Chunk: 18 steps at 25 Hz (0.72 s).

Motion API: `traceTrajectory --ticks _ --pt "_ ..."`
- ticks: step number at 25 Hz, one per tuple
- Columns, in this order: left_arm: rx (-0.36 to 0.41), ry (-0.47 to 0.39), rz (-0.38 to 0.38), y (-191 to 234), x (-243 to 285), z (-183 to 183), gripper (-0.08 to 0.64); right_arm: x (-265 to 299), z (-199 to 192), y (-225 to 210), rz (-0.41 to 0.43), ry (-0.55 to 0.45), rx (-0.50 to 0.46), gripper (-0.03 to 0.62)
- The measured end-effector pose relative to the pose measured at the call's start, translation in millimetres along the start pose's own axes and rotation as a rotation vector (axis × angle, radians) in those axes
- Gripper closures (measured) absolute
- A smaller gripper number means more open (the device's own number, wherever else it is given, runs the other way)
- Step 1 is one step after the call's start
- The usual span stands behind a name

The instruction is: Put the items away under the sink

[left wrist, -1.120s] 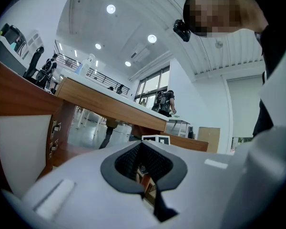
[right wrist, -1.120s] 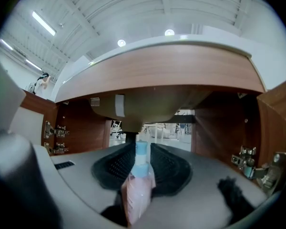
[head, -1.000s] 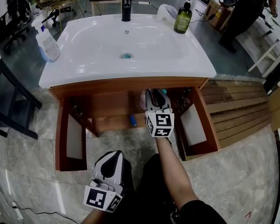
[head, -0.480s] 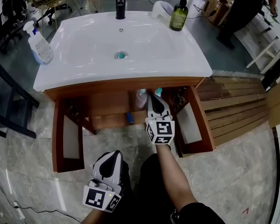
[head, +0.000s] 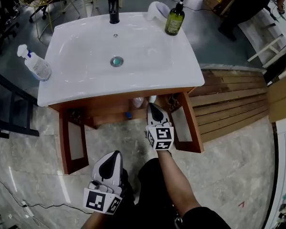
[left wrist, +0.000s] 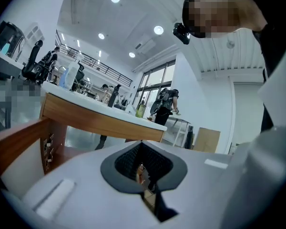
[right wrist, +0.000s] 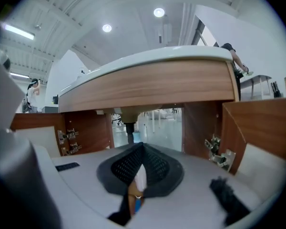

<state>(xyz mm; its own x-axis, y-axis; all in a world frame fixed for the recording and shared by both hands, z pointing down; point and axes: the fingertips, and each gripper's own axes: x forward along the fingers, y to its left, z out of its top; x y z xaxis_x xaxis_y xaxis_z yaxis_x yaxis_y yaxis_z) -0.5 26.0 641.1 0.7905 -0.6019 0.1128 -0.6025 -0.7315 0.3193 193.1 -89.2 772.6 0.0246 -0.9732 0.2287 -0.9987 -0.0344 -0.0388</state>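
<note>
The white sink (head: 76,87) sits on a wooden cabinet whose two doors stand wide. Inside, just under the front edge, I see a pale bottle (head: 138,101) and a small blue item (head: 128,114); most of the inside is hidden by the basin. My right gripper (head: 151,107) is shut and empty, just outside the cabinet opening, pointing in. In the right gripper view its shut jaws (right wrist: 142,149) face the drain pipe (right wrist: 129,127). My left gripper (head: 115,154) hangs low by my leg, shut with nothing in it, and in its own view (left wrist: 140,148) points up at the counter edge.
On the sink top stand a spray bottle (head: 35,64) at the left, a green soap bottle (head: 173,19) and a black faucet (head: 114,6) at the back. The left door (head: 69,140) and right door (head: 183,125) flank the opening. Wooden planks (head: 229,104) lie at the right.
My right gripper has drawn back out of the cabinet toward me. My head has moved back, so less of the cabinet's inside shows. The left gripper stayed put.
</note>
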Motion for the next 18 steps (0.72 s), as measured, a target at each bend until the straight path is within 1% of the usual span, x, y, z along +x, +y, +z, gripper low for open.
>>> traceTrajectory --ticks 3,10,18 --pt "-0.009 0.027 0.01 -8.7 0.3 33.1 0.555 -12.6 8.0 0.2 -0.004 0.069 0.018 0.577" --pt "-0.011 0.048 0.037 -27.5 -4.0 114.4 0.555 -40.5 49.4 15.5 0.017 0.185 0.043 0.578" --pt "-0.064 0.089 0.079 -59.5 -22.6 189.2 0.555 -89.6 121.2 29.9 0.051 0.276 0.075 0.578"
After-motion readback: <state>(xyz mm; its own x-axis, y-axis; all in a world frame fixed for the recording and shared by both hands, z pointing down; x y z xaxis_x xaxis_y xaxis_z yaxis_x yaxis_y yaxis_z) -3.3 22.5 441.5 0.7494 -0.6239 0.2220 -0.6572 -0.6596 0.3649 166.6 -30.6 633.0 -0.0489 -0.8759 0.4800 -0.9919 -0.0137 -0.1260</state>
